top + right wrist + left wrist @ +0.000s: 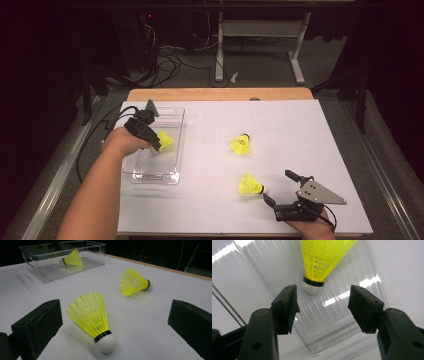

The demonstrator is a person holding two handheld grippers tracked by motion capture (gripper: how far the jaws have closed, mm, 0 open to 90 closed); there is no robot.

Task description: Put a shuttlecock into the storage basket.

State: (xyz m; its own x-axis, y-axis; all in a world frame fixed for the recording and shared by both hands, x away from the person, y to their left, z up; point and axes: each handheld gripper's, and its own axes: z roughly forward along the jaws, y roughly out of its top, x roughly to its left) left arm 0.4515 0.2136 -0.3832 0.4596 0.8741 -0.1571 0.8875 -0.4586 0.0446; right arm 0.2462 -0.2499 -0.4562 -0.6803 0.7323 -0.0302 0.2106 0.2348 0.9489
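Item 1. Tray (176, 131): clear plastic, far left of the white table (300, 130). Holds one yellow shuttle (165, 140), lying on its side on the ribbed floor.

Item 2. My left claw (156, 148): inside the tray, released, jaws wide apart. In the left gripper view the tray shuttle (319, 262) lies just beyond the tips, its white cork nearest me and touching neither pad. I judge this one delivered; the claw should lift straight up so a jaw does not knock the skirt or drag the tray wall.

Item 3. My right claw (277, 189): near edge of the table, right side, also released. Jaws stand spread to either side of the near shuttle (91, 316).

Item 4. Near shuttle: on the table, cork (107, 343) pointing toward me, skirt fanned away. Not yet gripped.

Item 5. Far shuttle (133, 282): mid-table, on its side, well apart from the other two. Waits its turn.

Item 6. Step in hand, as I judge it: take the near shuttle and carry it to the tray. To do it well:
- ease forward until the pads flank the cork or the black band just above it, not the skirt, which will flex and slip;
- keep both jaws low and level, since the shuttle can roll;
- close gently, then lift clear before crossing left.
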